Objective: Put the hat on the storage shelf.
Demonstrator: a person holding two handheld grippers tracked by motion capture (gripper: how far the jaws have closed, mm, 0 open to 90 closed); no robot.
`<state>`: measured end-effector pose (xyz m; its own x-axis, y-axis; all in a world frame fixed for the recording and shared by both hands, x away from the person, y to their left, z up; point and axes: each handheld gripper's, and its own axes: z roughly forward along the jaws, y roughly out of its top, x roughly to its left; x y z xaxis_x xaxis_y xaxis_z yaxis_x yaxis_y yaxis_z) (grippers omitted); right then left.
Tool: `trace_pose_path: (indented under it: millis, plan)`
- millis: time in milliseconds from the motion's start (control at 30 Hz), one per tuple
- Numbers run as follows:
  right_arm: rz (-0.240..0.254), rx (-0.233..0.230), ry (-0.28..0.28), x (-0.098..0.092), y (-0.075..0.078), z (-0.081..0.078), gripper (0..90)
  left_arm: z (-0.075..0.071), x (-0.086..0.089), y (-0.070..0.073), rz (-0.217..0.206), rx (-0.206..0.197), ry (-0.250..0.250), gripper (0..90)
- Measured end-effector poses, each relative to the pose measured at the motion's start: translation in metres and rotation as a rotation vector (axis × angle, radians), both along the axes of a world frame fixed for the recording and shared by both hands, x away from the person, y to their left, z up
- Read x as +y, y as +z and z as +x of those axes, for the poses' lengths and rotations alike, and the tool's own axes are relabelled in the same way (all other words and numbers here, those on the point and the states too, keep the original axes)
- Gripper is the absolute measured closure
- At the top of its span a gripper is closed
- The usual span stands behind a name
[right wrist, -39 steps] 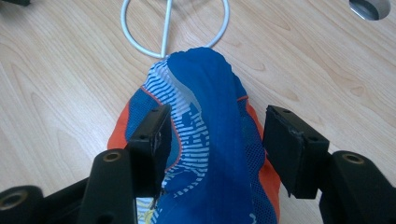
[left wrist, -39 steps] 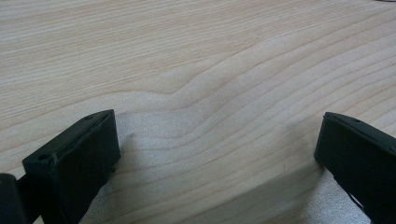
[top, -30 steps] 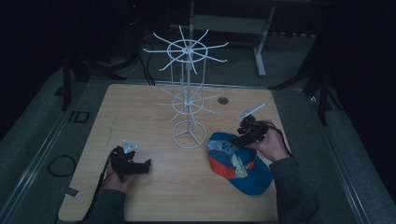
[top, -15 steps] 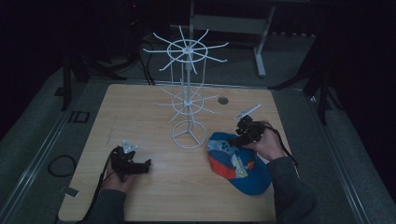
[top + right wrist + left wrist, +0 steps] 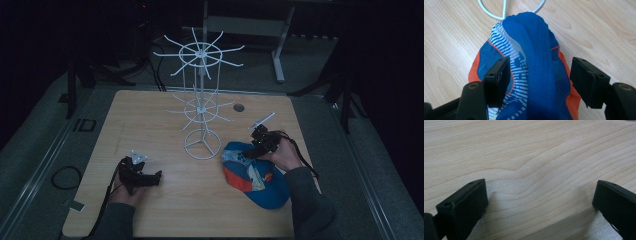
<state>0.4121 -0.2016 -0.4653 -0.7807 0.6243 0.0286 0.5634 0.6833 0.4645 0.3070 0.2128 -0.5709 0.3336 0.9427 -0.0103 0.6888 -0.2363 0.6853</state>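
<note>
A blue, orange and white cap (image 5: 255, 175) lies on the wooden table (image 5: 150, 125), right of a white wire rack (image 5: 201, 107). My right gripper (image 5: 250, 150) is at the cap's far edge. In the right gripper view its jaws stand either side of a raised fold of the cap (image 5: 536, 62). They have just been opening: the left jaw is close against the fabric and the right one stands clear of it. My left gripper (image 5: 152, 177) rests at the table's front left. Its jaws are wide apart over bare wood (image 5: 540, 157), with nothing between them.
The rack's round wire base (image 5: 202, 145) sits just left of the cap, and its loop (image 5: 504, 10) lies beyond the cap in the right gripper view. A dark round grommet (image 5: 238, 107) is set in the table behind. Metal desk legs (image 5: 280, 55) stand beyond the far edge.
The right hand has edged slightly left at the cap's far edge. The left hand and its gripper have kept still.
</note>
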Motion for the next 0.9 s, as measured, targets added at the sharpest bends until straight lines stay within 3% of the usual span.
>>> trace_pose_path:
  millis: [533, 700, 867, 900]
  plan:
    - [-0.066, 0.058, 0.011, 0.008, -0.011, 0.012, 31.3, 0.000, 0.000, 0.000, 0.000, 0.000, 0.000, 0.0]
    - [-0.091, 0.096, 0.017, 0.011, -0.017, 0.018, 31.3, 0.000, 0.000, 0.000, 0.000, 0.000, 0.000, 0.1]
    - [-0.121, 0.126, 0.021, 0.014, -0.023, 0.018, 34.1, 0.000, 0.000, 0.000, 0.000, 0.000, 0.000, 0.1]
    - [-0.137, 0.138, 0.029, 0.015, -0.025, 0.018, 38.4, 0.000, 0.000, 0.000, 0.000, 0.000, 0.000, 0.0]
